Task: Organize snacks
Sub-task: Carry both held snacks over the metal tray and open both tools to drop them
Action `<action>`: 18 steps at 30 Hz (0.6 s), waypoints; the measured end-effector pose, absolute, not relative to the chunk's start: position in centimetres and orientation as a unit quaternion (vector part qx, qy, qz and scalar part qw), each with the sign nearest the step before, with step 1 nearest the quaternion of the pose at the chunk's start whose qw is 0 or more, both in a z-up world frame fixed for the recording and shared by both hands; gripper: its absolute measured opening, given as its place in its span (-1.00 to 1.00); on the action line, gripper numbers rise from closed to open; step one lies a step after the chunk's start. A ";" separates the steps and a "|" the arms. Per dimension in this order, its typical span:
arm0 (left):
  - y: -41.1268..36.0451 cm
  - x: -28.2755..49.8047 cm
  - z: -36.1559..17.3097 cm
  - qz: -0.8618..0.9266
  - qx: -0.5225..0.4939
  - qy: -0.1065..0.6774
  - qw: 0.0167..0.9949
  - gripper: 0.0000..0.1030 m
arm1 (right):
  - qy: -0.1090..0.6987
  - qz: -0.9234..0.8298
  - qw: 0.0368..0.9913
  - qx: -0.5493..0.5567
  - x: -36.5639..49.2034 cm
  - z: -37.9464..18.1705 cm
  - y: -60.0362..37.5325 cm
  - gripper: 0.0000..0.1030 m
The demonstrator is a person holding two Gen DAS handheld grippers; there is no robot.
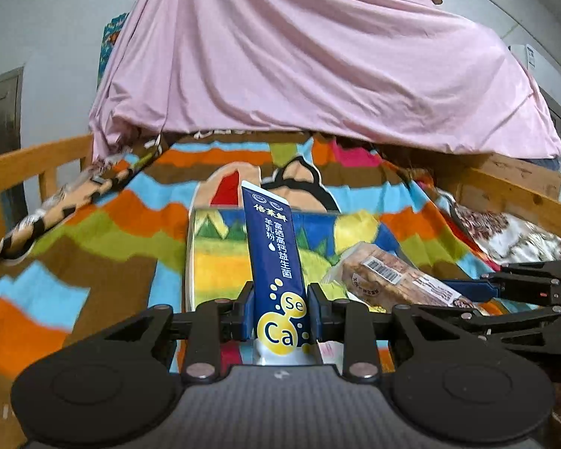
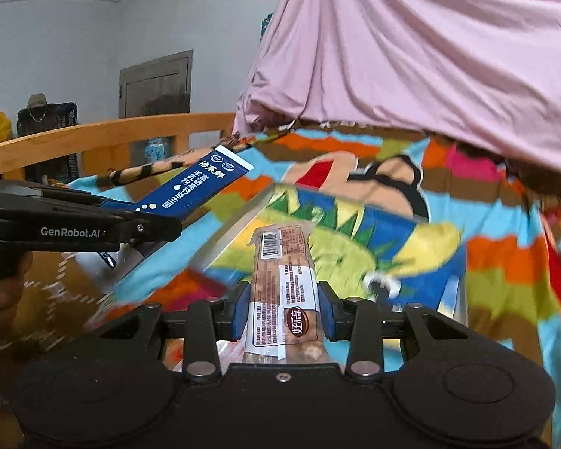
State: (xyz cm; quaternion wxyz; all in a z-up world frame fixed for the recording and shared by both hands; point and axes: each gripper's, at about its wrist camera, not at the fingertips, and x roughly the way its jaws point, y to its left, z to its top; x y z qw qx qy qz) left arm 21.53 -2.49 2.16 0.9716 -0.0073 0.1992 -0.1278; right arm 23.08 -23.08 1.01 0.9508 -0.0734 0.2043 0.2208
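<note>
While both grippers hang above a bed spread with a brightly striped blanket [image 1: 104,232], each one has a snack packet pinched between its blue pads. Seen from the left wrist, the left gripper [image 1: 280,314] is closed narrow on a dark blue sachet [image 1: 271,247] printed with white characters and yellow "Se" and "Ca" circles; the sachet stands nearly upright and runs from the pads toward 12 o'clock. At about 3 o'clock in that view the right gripper [image 1: 478,292] reaches in from the edge, and the brown clear-wrapped bar [image 1: 389,273] with a barcode label sticks out of it toward 10 o'clock.

From the right wrist, the right gripper [image 2: 284,314] is clamped on that same wrapped bar [image 2: 284,269], which points to 12 o'clock with the barcode at its far end and a brown oval logo near the pads. At 9 o'clock there, the left gripper [image 2: 157,224], marked GenRobot.AI, holds the blue sachet [image 2: 198,187] tilted toward 1 o'clock.

Under both packets lies a flat tray [image 1: 194,258] with a pale rim. A pink sheet [image 1: 318,60] drapes across the far side at 12 o'clock, and a wooden bed rail [image 2: 104,138] runs at 10 o'clock in the right wrist view.
</note>
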 end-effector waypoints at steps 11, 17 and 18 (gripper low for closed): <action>-2.0 34.1 -0.5 -0.113 -0.031 0.228 0.967 -0.40 | 0.220 0.194 0.953 -0.076 36.6 -2.7 -20.7 -0.23; -1.9 37.2 -3.0 -0.110 -0.024 0.271 0.956 -0.40 | 0.250 0.193 0.946 -0.073 38.8 -6.0 -20.4 -0.23; -2.0 37.5 -3.4 -0.108 -0.021 0.279 0.954 -0.40 | 0.254 0.192 0.945 -0.070 39.1 -6.4 -20.5 -0.23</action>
